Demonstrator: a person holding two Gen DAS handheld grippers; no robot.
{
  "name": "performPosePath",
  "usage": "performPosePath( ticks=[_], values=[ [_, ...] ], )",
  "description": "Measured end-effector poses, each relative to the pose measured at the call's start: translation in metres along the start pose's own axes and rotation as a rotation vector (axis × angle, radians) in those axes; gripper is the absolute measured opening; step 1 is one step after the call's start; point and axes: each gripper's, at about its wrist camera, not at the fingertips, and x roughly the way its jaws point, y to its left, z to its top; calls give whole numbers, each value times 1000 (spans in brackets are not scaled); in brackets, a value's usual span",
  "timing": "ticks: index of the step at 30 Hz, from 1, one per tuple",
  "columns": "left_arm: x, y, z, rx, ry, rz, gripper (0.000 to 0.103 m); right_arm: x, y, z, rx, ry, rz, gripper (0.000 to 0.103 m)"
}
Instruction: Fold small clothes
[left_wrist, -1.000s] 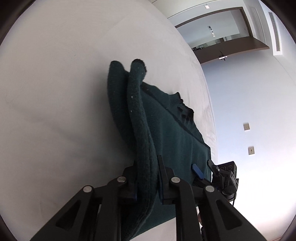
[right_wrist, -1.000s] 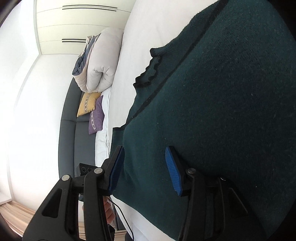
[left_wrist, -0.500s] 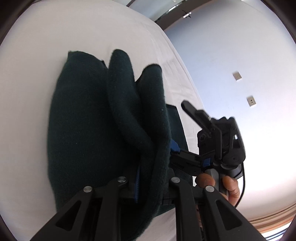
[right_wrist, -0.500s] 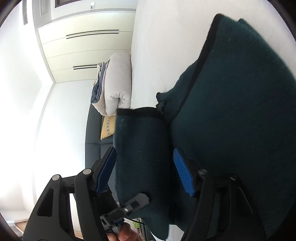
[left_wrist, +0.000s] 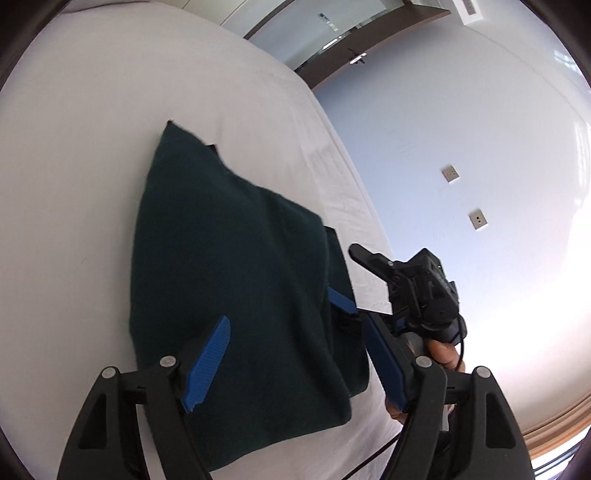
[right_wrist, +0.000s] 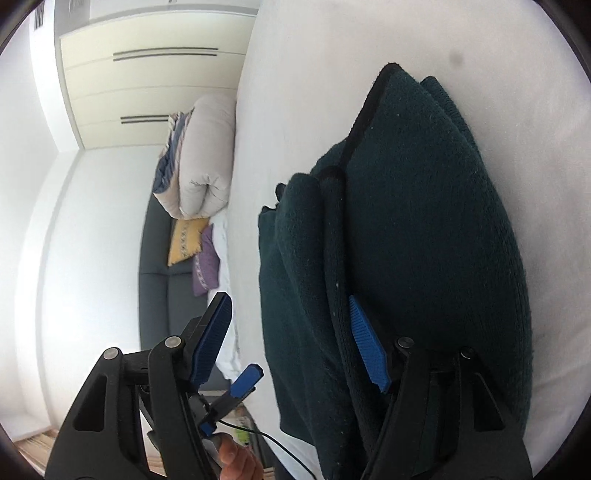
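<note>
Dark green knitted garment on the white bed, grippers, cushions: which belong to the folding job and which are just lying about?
Belongs to the job:
- dark green knitted garment, folded on the white bed sheet
- left gripper, opening, pads off the knit
- right gripper, open

Just lying about:
- rolled pale duvet
- yellow cushion
- purple cushion
- grey sofa

1 sweater (left_wrist: 236, 295), 2 tools, 2 cushions, 1 duvet (right_wrist: 207, 155).
</note>
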Motion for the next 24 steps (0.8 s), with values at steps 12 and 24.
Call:
performPosePath(
  ticks=[12,24],
  values=[
    [4,17,-19,-19,-35,-25,75,27,42,-55,-177,29,-307,63],
    [18,3,-15,-15,-21,-26,75,28,48,-36,-329,-1,-425,12]
  ],
)
